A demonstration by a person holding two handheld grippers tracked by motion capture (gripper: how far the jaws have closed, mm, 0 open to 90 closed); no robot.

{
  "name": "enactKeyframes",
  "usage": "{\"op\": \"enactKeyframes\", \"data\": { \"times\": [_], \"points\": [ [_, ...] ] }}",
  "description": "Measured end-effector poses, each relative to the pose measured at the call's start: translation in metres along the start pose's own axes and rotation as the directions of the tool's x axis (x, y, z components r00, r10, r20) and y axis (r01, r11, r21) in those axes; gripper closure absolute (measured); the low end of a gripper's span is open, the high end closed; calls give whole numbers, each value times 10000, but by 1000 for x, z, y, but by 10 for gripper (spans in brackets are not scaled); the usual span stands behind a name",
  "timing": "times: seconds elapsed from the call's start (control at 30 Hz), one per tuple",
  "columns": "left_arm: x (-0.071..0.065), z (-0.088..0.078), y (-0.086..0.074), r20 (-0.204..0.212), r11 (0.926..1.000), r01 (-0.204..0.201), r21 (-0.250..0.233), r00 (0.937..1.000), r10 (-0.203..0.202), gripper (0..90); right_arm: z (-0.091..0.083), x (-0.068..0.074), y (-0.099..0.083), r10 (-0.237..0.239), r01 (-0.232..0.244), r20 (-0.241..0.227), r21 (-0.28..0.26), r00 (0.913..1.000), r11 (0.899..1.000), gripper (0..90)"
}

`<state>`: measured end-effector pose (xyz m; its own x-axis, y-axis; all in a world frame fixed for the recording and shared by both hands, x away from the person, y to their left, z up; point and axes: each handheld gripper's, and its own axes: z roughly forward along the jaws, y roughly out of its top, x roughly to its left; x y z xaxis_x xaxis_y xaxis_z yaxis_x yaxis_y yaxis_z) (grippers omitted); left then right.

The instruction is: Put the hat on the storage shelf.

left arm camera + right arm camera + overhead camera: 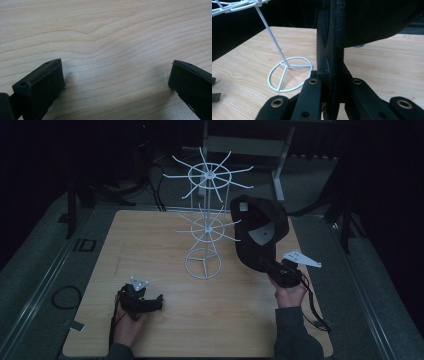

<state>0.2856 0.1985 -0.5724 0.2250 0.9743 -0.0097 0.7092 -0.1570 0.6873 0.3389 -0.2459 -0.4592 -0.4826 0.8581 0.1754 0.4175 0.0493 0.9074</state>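
A white wire rack (205, 227) with two tiers of spokes stands on the wooden table (135, 250), a little back of its middle. My right gripper (266, 266) holds a black cap (260, 227) in the air just right of the rack, beside the lower tier. In the right gripper view the right gripper (332, 75) is shut on the edge of the cap (372, 20), with the rack's ring base (287, 75) to the left. My left gripper (156, 302) rests on the table at the front left. In its own view the left gripper (116, 65) stands open over bare wood.
Dark mats surround the table, and a cable coil (65, 296) lies on the left one. A grey metal frame (280, 150) stands behind the rack. The left gripper's jaw tips (215, 92) show at the right gripper view's left edge.
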Motion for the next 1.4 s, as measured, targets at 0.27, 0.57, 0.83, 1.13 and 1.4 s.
{"op": "enactKeyframes", "data": {
  "times": [0.27, 0.57, 0.83, 1.13, 1.4],
  "points": [
    [0, 0, 0, -4, 10000, -9, 0, 10000, 9, 2, -2, 1, 4, -93, 93, -4, -86, 10000, 9999, 864],
    [0, 0, 0, -5, 10000, -1, -2, 10000, 1, 2, -4, 2, 7, -189, 189, 13, -165, 9998, 9997, 864],
    [0, 0, 0, -2, 10000, 5, -1, 10000, -5, 2, -7, 3, 11, -279, 280, 36, -232, 9996, 9993, 864],
    [0, 0, 0, -15, 10000, -35, 2, 10000, 35, 2, -8, 5, 16, -393, 394, 54, -326, 9992, 9987, 864],
    [0, 0, 0, -4, 10000, -10, 4, 10000, 10, 2, -9, 5, 18, -469, 471, 78, -407, 9989, 9981, 864]
  ]
}}
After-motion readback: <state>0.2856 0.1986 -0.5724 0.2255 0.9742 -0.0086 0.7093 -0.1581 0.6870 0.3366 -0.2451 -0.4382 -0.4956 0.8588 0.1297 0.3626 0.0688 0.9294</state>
